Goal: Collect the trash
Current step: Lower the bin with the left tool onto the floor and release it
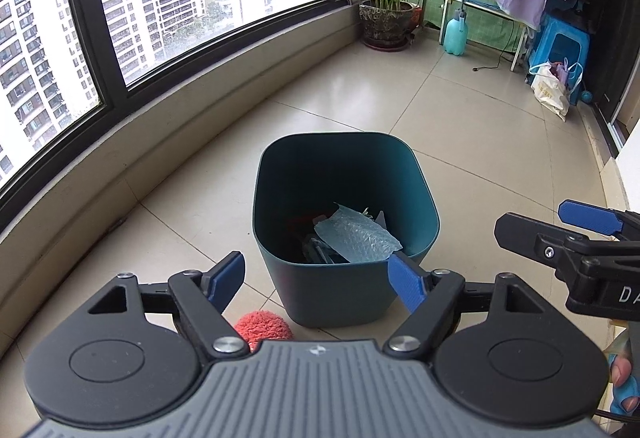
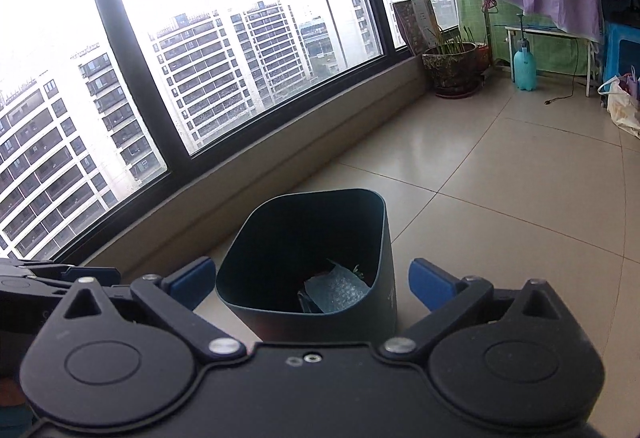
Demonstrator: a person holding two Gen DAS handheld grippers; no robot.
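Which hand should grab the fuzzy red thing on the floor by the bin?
Probably the left. The red thing lies just under the open left gripper, beside the bin. The right gripper, also open, doesn't see it.

A matt plastic bin holds bubbled plastic wrap on glossy floor tiles, beside a fuzzy red ball.

You get flat daylight from the windows, blown white in the sky. The floor tiles carry a soft sheen. The bin's inside stays dark. Fisheye bends the window frames at every edge; focus is sharp.
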